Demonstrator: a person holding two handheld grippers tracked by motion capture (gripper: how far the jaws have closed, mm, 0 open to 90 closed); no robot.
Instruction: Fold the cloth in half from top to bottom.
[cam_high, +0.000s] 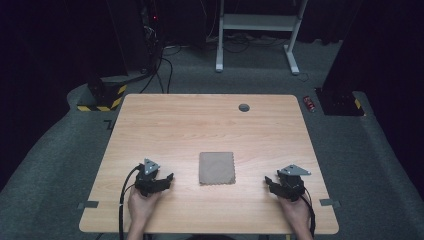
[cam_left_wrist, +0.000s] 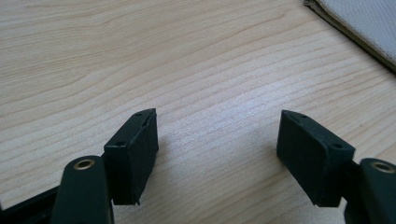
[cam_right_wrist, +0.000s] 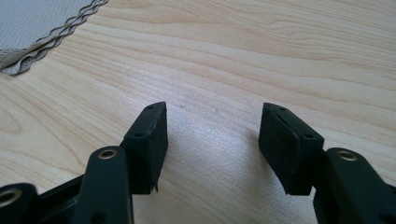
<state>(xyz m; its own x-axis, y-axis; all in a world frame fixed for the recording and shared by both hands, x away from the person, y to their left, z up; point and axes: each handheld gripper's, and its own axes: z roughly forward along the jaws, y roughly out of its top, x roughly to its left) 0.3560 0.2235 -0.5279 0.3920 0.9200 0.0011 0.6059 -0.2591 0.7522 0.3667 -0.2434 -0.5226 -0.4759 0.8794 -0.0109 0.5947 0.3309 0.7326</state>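
A grey-brown folded cloth (cam_high: 216, 168) (scalloped edges) lay flat between the spread, empty left gripper (cam_high: 169, 178) and right gripper (cam_high: 268, 182).

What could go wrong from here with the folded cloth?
1. The cloth lies flat on the table, so jaws pinching an edge may scrape wood or catch one layer only.
2. Both the left gripper and right gripper sit open and apart from it; uneven grabs could skew the fold.
3. Its wavy edge looks thin and may slip.

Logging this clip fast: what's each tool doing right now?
Left tool: open, holding nothing, beside the cloth.
Right tool: open, holding nothing.
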